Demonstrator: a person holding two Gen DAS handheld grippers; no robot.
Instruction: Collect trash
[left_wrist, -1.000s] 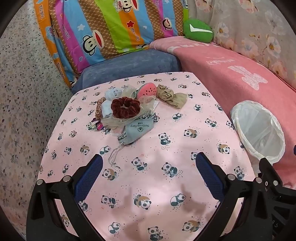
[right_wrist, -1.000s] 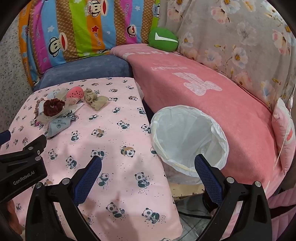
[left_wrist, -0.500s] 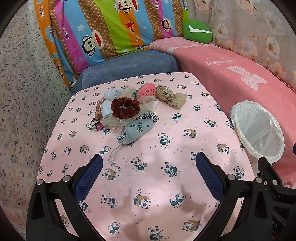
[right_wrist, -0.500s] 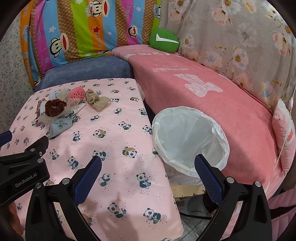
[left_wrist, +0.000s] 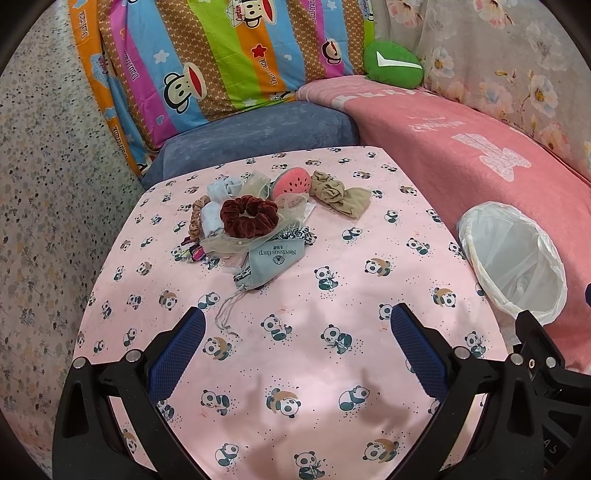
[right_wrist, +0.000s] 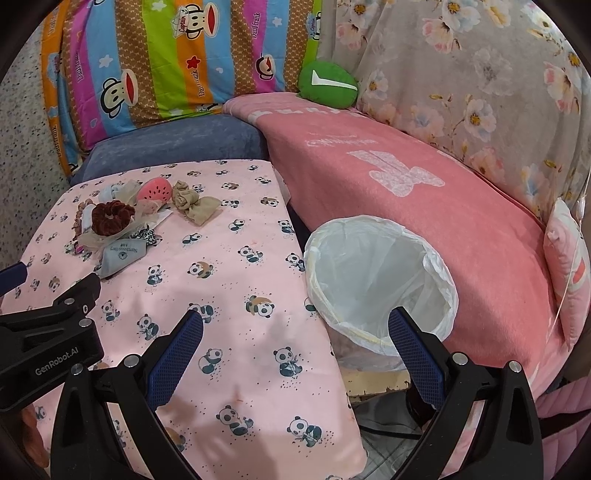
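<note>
Two grippers hovered over the panda cloth, jaws spread wide and holding nothing: the left gripper at the bottom of its frame, the right gripper likewise. Trash sat heaped at upper centre-left: a scrunchie, a pouch, a tan rag. At right stood the white-lined bin, well apart from the heap.
</note>
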